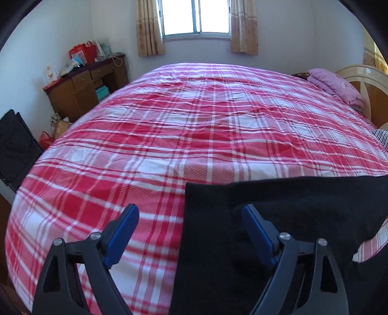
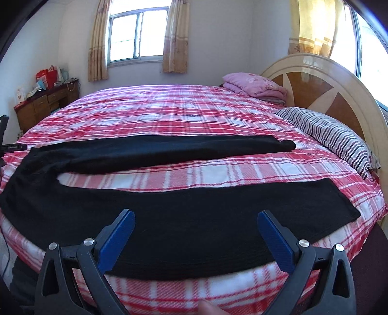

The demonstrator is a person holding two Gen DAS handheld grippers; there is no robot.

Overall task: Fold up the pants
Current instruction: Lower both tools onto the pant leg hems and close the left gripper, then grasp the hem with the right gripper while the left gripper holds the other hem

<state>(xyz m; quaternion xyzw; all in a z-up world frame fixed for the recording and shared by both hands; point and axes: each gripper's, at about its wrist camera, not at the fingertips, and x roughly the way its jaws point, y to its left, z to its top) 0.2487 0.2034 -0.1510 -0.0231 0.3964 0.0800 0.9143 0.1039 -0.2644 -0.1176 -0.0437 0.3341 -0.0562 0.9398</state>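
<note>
Left wrist view: the left claw (image 1: 190, 224) is spread wide over a red plaid bed (image 1: 169, 135), gripping nothing; the black pants (image 1: 278, 213) lie at the near right edge. A brown desk (image 1: 84, 89) stands far left, under a curtained window (image 1: 196, 17).

Right wrist view: the right claw (image 2: 196, 231) gapes, released, above the pants (image 2: 169, 206), which are spread flat across the bed (image 2: 169, 111) with legs pointing right. A striped pillow (image 2: 327, 133) rests beside the headboard (image 2: 315, 84).

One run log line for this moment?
black pants flat, unfolded | left hand-held gripper open at waist | right hand-held gripper open above leg
</note>
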